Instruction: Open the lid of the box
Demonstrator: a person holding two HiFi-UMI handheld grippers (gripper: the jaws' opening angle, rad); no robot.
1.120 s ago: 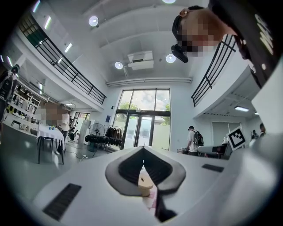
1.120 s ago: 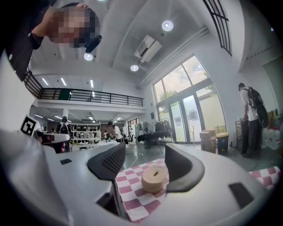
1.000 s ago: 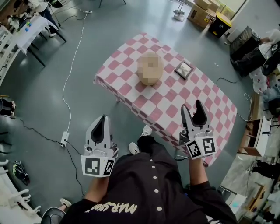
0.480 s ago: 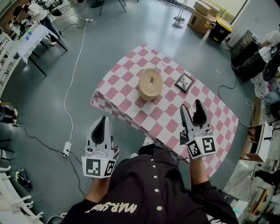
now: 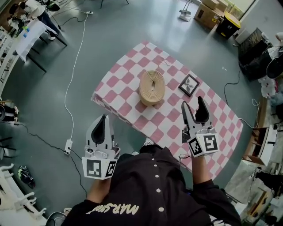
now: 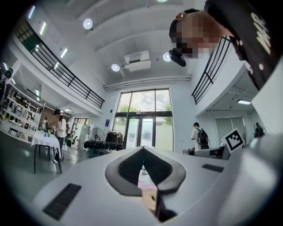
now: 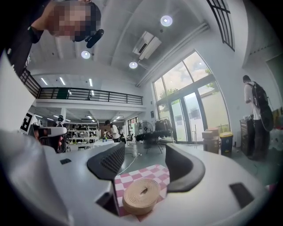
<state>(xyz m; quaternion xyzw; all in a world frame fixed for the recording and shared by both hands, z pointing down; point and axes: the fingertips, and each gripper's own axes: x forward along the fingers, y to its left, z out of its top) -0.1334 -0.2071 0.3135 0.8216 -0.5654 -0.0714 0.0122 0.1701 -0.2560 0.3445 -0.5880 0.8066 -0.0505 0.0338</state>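
Note:
A round tan woven box with its lid on stands on a table with a pink-and-white checked cloth. My right gripper hovers over the table's near side, to the right of the box and apart from it, open and empty. Its own view shows the box ahead between the jaws. My left gripper hangs over the grey floor, off the table's near left edge, its jaws closed to a point with nothing in them. Through the slit below its tips a sliver of the box shows.
A small framed picture lies on the cloth right of the box. A white cable and a power strip run across the floor at the left. Cardboard boxes stand at the back, cluttered shelves at the right, another table at the far left.
The head camera shifted, so the table sits slightly differently in view. The right gripper has risen a little toward the table. The left gripper has hardly moved.

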